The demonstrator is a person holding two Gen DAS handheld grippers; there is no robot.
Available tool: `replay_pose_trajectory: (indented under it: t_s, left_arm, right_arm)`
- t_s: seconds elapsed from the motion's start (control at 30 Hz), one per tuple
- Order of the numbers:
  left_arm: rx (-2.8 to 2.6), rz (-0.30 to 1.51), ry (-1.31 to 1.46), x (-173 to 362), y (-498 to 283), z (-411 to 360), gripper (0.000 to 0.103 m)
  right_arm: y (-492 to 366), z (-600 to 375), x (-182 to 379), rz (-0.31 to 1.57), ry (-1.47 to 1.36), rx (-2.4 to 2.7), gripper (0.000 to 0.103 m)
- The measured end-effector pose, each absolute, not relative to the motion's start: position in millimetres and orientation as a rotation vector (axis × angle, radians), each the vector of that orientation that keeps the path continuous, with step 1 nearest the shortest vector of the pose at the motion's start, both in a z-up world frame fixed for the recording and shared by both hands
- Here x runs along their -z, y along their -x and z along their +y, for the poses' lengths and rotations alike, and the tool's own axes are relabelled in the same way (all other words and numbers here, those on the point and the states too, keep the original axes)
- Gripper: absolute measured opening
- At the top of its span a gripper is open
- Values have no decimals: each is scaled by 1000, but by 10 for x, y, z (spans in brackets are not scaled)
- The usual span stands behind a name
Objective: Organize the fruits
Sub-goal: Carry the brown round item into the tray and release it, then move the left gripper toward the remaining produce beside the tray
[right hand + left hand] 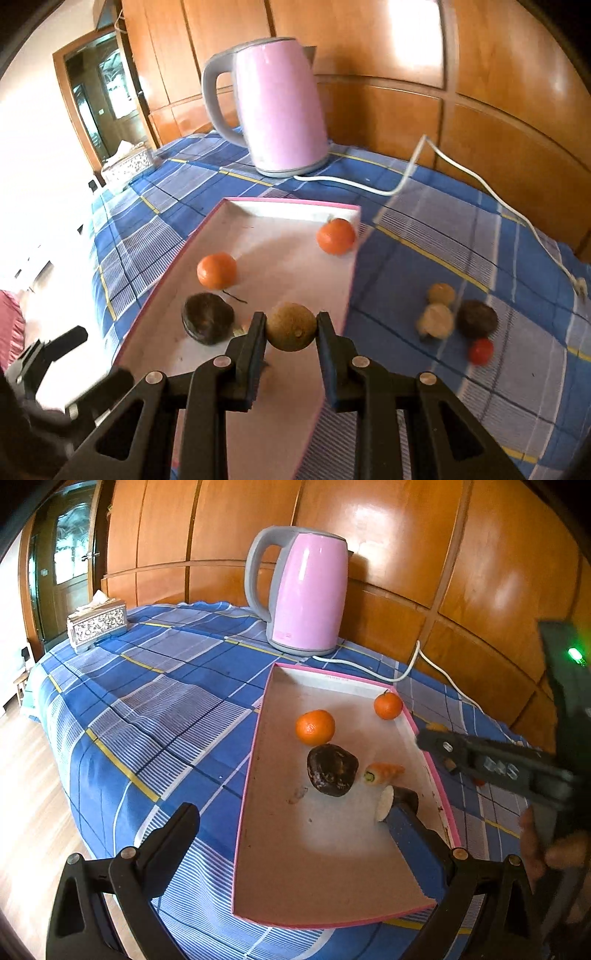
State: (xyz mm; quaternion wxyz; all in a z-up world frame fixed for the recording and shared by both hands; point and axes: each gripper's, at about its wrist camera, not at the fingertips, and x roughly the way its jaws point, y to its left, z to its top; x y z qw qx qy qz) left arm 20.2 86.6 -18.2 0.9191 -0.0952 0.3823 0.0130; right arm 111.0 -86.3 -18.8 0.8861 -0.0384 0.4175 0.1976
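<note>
Two tongs: right tongs (291,328) clamping brown fruit (291,326) over tray (295,210); left tongs (295,812) spread wide, empty

Right gripper (291,328) pinched closed; left gripper (295,812) apparently spread wide.

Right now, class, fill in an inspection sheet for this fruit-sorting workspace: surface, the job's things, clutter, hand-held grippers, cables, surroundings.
Surface: blue checked cloth covers the table.
Job's things: pink-rimmed tray holds two oranges and a dark fruit; four small fruits lie on the cloth right of the tray.
Clutter: pink kettle behind the tray; tissue box at the far left.
Grippers: right hand-held gripper is shut on a brown round fruit above the tray; left hand-held gripper is open at the tray's near end.
Cables: white cord runs from the kettle across the cloth.
Surroundings: wooden wall panels; a door at left.
</note>
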Motion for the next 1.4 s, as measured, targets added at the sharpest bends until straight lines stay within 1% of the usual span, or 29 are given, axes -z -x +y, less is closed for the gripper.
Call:
replay_pose_trajectory:
  t_s: [0.13, 0.3, 0.97, 1.4]
  left_arm:
    - [-22, 783, 191, 178, -197, 865, 103]
    - [-25, 785, 197, 182, -196, 875, 103]
    - [8, 787, 160, 129, -137, 717, 103]
    - [68, 774, 78, 81, -127, 467, 103]
  right_arm:
    - [-1239, -725, 201, 877, 98, -395, 27]
    - [-1289, -703, 178, 860, 97, -370, 34]
    - [-690, -1115, 134, 783, 84, -266, 34]
    - [-426, -1891, 318, 805, -54, -67, 34]
